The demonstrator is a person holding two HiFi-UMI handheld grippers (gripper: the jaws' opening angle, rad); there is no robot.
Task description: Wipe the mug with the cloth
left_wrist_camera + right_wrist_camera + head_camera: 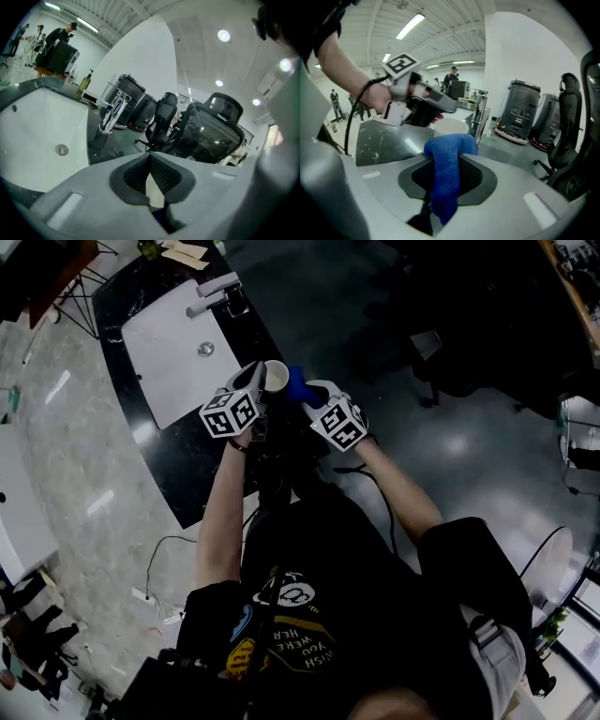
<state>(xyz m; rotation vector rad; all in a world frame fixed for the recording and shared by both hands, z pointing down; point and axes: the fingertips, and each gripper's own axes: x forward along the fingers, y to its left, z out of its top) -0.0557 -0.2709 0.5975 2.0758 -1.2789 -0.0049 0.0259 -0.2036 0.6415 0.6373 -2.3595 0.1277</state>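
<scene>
In the head view my left gripper (255, 388) is shut on a white mug (276, 377), held in the air over the edge of the black counter (187, 465). In the left gripper view a cream strip of the mug (154, 190) is pinched between the dark pads (166, 178). My right gripper (312, 395) is shut on a blue cloth (300, 387), whose bunched end touches the mug's right side. The right gripper view shows the cloth (445, 183) hanging from between the jaws, with the mug (451, 126) just beyond it and the left gripper (417, 101) over the mug.
A white basin (173, 352) with a chrome faucet (214, 294) is set in the counter to the left. A green soap bottle (84, 83) stands at the counter's far end. Black office chairs (211, 126) and grey machines (520, 110) stand on the floor to the right.
</scene>
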